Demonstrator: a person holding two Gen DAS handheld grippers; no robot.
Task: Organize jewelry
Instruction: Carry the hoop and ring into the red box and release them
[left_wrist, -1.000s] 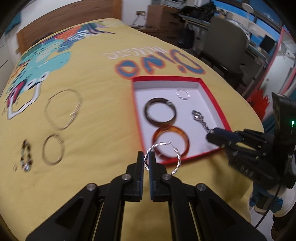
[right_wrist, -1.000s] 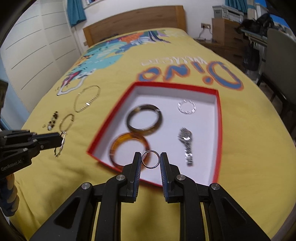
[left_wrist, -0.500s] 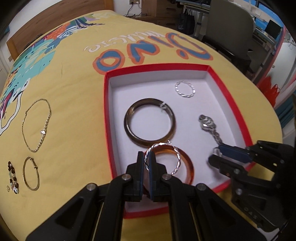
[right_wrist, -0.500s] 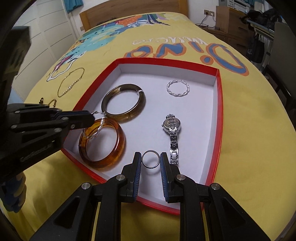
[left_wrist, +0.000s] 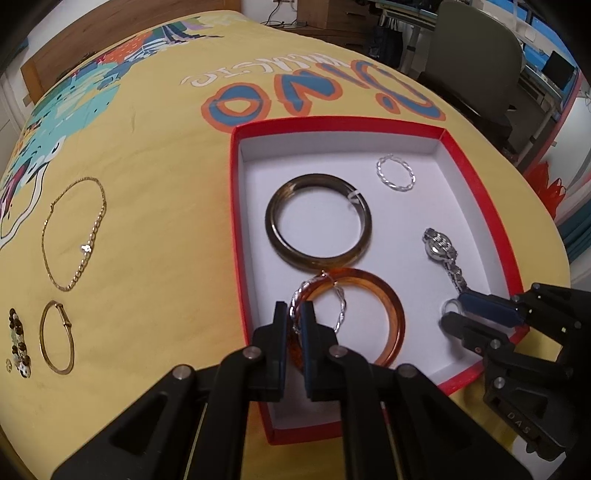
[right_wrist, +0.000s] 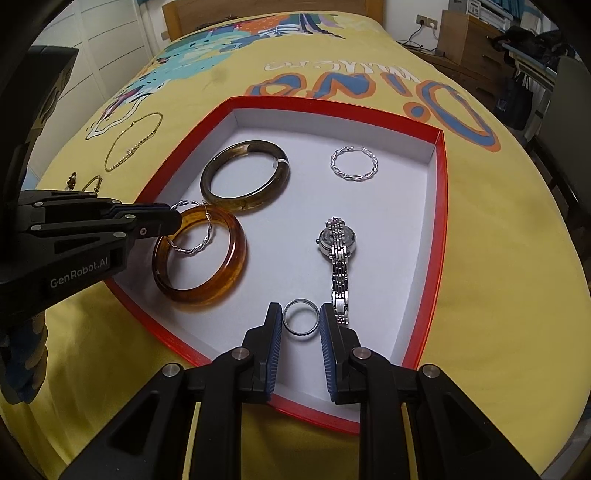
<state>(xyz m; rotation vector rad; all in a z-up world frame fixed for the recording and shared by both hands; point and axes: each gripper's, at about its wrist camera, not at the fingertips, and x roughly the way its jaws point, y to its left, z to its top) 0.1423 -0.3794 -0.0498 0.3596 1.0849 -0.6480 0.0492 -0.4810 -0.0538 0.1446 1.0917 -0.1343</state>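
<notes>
Left gripper (left_wrist: 292, 317), seen along its own fingers, has its jaws nearly together with the edge of a twisted silver hoop (left_wrist: 320, 303) between them; they have just been opening a little, and the hoop still sits in the gap. That hoop is thin, rope-twisted wire, standing roughly on edge over the amber bangle (left_wrist: 373, 317) inside the red box (left_wrist: 484, 206), which lies on the yellow bedspread (left_wrist: 155, 155). Beyond it lie a dark olive bangle (left_wrist: 317, 221) and a second twisted hoop (left_wrist: 395, 173), both flat on the white floor. A silver watch (left_wrist: 441, 254) lies with its band running toward the near right corner. On the bedspread left of the box lie a gold chain (left_wrist: 74, 232), a gold bangle (left_wrist: 57, 341) and a beaded piece (left_wrist: 18, 343).

From the right wrist, the right gripper (right_wrist: 301, 323) holds a plain silver ring (right_wrist: 301, 322) between its pads at a narrow opening, its open face toward the camera, low over the box floor (right_wrist: 388, 206) near the front edge. The watch (right_wrist: 338, 258) lies just beside it, long axis running away from the camera, dial at the far end. The left gripper (right_wrist: 173, 218) reaches in from the left, its hoop (right_wrist: 192, 236) tilted across the amber bangle (right_wrist: 201, 254).
</notes>
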